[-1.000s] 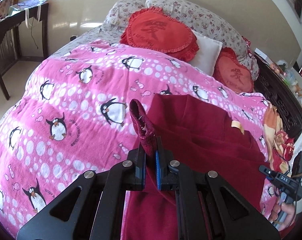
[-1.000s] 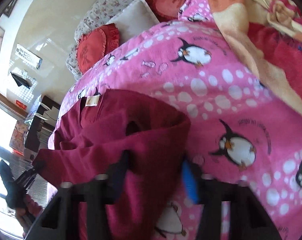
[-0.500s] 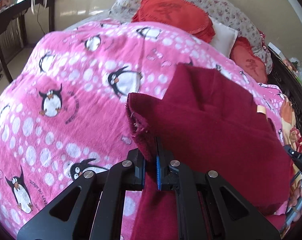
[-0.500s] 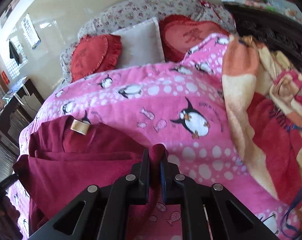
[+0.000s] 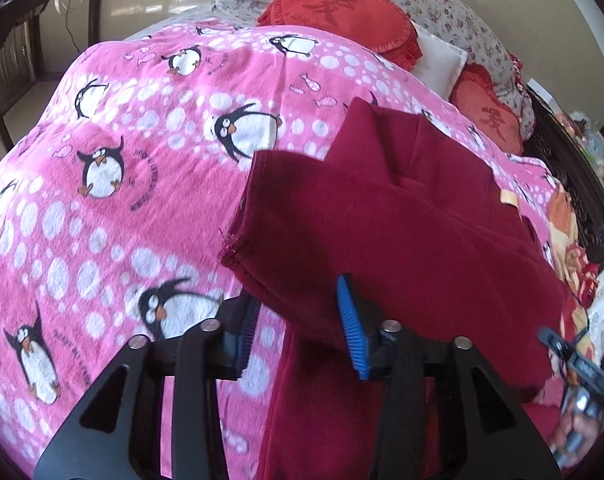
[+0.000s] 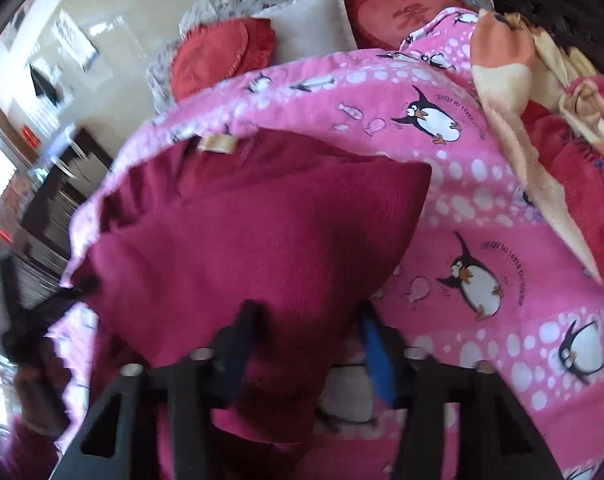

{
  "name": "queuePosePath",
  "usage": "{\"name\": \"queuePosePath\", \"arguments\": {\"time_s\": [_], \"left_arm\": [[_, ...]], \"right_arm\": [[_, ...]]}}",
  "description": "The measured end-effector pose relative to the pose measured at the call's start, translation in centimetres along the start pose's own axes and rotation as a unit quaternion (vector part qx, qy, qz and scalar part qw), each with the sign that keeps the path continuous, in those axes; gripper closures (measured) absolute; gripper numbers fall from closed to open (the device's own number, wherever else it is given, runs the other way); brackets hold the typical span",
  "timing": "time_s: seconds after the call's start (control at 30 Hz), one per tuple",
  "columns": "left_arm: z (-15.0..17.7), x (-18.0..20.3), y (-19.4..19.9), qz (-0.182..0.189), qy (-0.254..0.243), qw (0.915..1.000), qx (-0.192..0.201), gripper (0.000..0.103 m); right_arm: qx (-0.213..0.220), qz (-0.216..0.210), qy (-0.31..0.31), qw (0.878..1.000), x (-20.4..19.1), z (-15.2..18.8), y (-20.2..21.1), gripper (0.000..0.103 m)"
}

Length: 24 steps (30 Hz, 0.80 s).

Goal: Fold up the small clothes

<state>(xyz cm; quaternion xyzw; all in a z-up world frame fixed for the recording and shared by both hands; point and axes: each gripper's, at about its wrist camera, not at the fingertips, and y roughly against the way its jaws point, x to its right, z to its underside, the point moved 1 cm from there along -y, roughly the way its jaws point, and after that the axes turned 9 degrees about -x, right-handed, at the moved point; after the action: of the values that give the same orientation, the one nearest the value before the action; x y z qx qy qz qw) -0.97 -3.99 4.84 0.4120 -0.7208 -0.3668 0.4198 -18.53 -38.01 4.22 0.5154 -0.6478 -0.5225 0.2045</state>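
A dark red garment (image 5: 402, 232) lies on the pink penguin blanket (image 5: 101, 168), its near part folded over the far part. A tan label (image 5: 508, 197) shows at its far edge. My left gripper (image 5: 299, 330) is open, its blue pads either side of the folded near left corner. In the right wrist view the same garment (image 6: 241, 232) lies folded, label (image 6: 217, 143) at the back. My right gripper (image 6: 306, 348) is open around the near right edge. The fold rests loose between the jaws.
Red heart cushions (image 5: 342, 12) and a white pillow (image 5: 438, 60) lie at the head of the bed. An orange and red blanket (image 6: 542, 120) is bunched on the right. A dark wooden table (image 5: 29, 32) stands left of the bed.
Both grippers carried the garment's near edge forward over the far part, then opened and let it go. The fold now lies on the garment.
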Motion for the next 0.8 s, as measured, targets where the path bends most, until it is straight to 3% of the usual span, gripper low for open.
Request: {"name": "queuePosePath", "arguments": {"time_s": [0.17, 0.27, 0.53, 0.8], "left_arm": [[2.8, -1.3, 2.4, 0.02, -0.025, 0.9993, -0.017, 0.044], [5.0, -1.7, 3.1, 0.02, -0.04, 0.9982, -0.04, 0.043], [10.9, -1.9, 4.0, 0.033, -0.055, 0.993, -0.099, 0.043], [15.2, -2.1, 5.6, 0.037, -0.055, 0.9899, -0.125, 0.043]], "right_arm": [[0.008, -0.041, -0.043, 0.998, 1.2, 1.1, 1.8, 0.061], [0.013, -0.054, -0.038, 0.998, 1.7, 2.6, 3.9, 0.052], [-0.002, -0.05, -0.025, 0.998, 2.3, 6.9, 6.3, 0.047], [-0.01, -0.069, -0.057, 0.996, 4.5, 11.8, 7.1, 0.045]]}}
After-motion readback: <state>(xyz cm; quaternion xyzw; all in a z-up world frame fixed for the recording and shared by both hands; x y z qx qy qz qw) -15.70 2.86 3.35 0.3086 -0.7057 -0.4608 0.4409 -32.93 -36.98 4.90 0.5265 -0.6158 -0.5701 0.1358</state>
